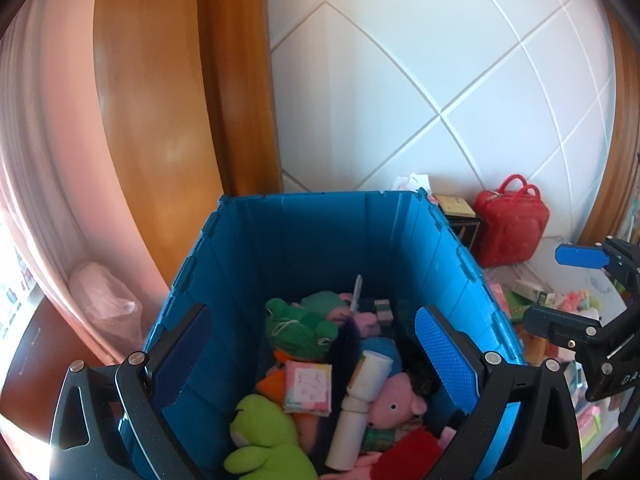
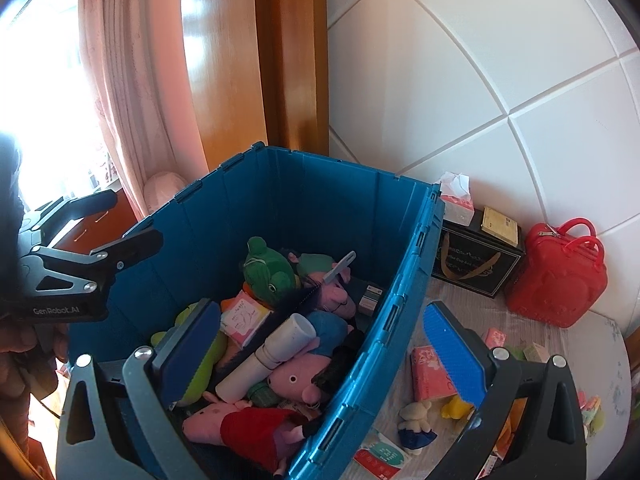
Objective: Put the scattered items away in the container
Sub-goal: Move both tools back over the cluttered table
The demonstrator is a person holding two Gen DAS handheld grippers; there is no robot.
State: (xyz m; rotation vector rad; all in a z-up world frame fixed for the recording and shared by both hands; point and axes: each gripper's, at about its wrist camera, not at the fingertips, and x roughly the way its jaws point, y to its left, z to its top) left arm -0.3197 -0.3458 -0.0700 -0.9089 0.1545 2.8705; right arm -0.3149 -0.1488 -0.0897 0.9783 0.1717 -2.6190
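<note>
A blue plastic crate (image 1: 304, 236) (image 2: 400, 312) holds several soft toys, among them a pink pig plush (image 1: 394, 400) (image 2: 298, 378), a green frog plush (image 1: 300, 326) (image 2: 268, 272), a white tube (image 1: 360, 400) (image 2: 268, 354) and a pink tissue pack (image 1: 308, 388) (image 2: 244, 316). My left gripper (image 1: 316, 350) is open and empty over the crate. My right gripper (image 2: 328, 350) is open and empty, straddling the crate's right wall. Scattered on the table right of the crate lie a pink pack (image 2: 430, 372), a small white bear toy (image 2: 416, 424) and a yellow toy (image 2: 456, 406).
A red toy suitcase (image 2: 556, 276) (image 1: 510, 222), a black gift box (image 2: 476, 260) and a tissue box (image 2: 456, 196) stand by the tiled wall. A wooden door frame (image 1: 236, 80) and a pink curtain (image 2: 120, 80) are behind the crate.
</note>
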